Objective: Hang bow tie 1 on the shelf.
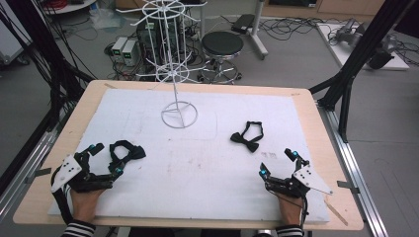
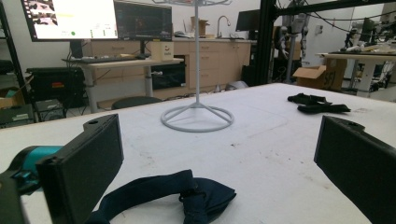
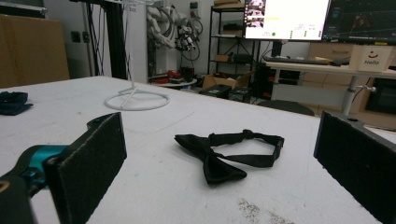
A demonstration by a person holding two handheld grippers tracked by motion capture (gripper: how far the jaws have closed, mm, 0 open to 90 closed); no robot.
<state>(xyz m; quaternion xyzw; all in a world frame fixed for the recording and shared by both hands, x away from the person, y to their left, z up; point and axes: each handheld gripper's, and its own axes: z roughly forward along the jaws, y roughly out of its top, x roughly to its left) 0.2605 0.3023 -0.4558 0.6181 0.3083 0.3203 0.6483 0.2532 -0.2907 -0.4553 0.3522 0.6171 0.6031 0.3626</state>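
So the setup looks like a bow-tie hanging job: a white wire rack [image 1: 177, 74] stands at 12 o'clock on the white mat [image 1: 197, 163], and there's one tie waiting in front of each hand, which I'd guess is so each side can grab its own without crossing over. The left gripper [image 1: 105, 159] sits at about 8 o'clock with its jaws spread wide and nothing pinched; the dark blue bow tie [image 1: 126, 151] lies flat right at its tips, partly between them, strap looped toward the rack. The right gripper [image 1: 277, 163] is at 4 o'clock, jaws also wide open and empty, and the black bow tie [image 1: 248, 136] is a bit farther out toward 1 o'clock from it, not touching. Room-wise it's pretty comfy: the middle of the mat is bare all the way up to the rack's ring base [image 1: 179, 115], so both hands should have a straight run. Only tight bits are the near edge of the table [image 1: 44, 197] right by both hands and the black frame post [image 1: 352, 84] off at 2 o'clock.
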